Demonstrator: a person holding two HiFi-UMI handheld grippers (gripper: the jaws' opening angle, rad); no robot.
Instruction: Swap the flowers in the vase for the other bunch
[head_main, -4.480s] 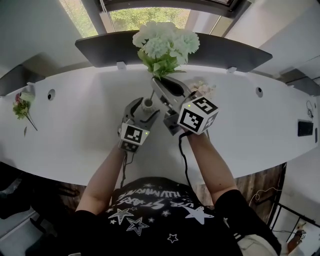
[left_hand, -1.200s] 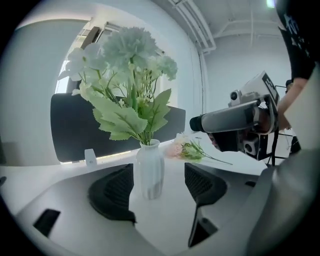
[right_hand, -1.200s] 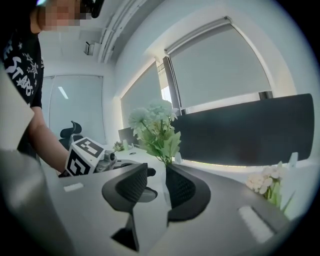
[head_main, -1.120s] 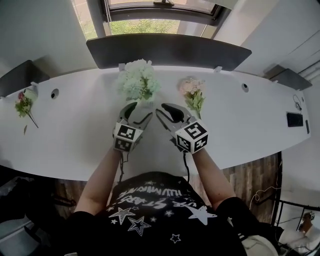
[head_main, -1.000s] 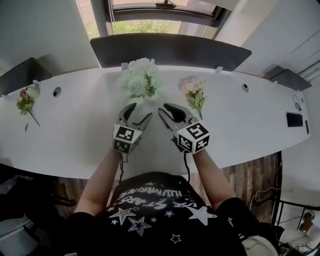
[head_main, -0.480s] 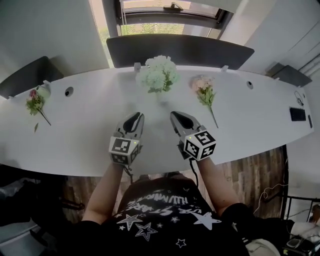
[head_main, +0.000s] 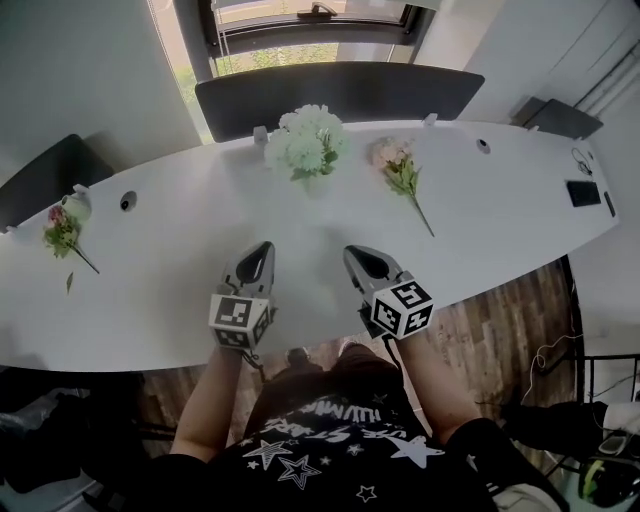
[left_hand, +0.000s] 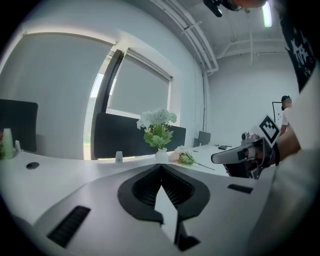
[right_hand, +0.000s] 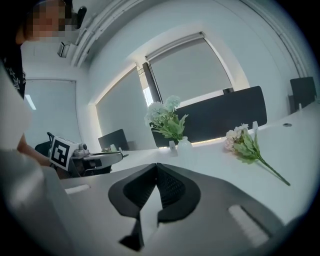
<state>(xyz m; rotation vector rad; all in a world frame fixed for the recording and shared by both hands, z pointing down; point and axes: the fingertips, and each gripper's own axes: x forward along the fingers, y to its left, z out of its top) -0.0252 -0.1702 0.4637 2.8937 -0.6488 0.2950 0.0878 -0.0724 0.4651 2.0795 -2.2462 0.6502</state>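
Note:
A small white vase (head_main: 309, 183) (left_hand: 161, 156) (right_hand: 184, 145) stands upright at the far middle of the white table (head_main: 180, 250) and holds the pale green-white bunch (head_main: 306, 140) (left_hand: 157, 126) (right_hand: 166, 119). To its right lies the pink bunch (head_main: 398, 171) (left_hand: 183, 157) (right_hand: 245, 144) flat on the table, stem towards the front right. My left gripper (head_main: 256, 259) (left_hand: 160, 165) and right gripper (head_main: 363, 262) (right_hand: 156, 166) hover side by side near the table's front edge, well back from the vase. Both are shut, with nothing between their jaws.
A third small pink-and-green bunch (head_main: 63, 233) and a little pale cup (head_main: 80, 205) sit at the table's far left. Dark chair backs (head_main: 335, 95) stand behind the table under the window. A black device (head_main: 581, 192) lies at the far right end.
Both grippers have drawn back from the vase towards the table's front edge, and their jaws have gone from open to shut. The green-white bunch stays in the vase.

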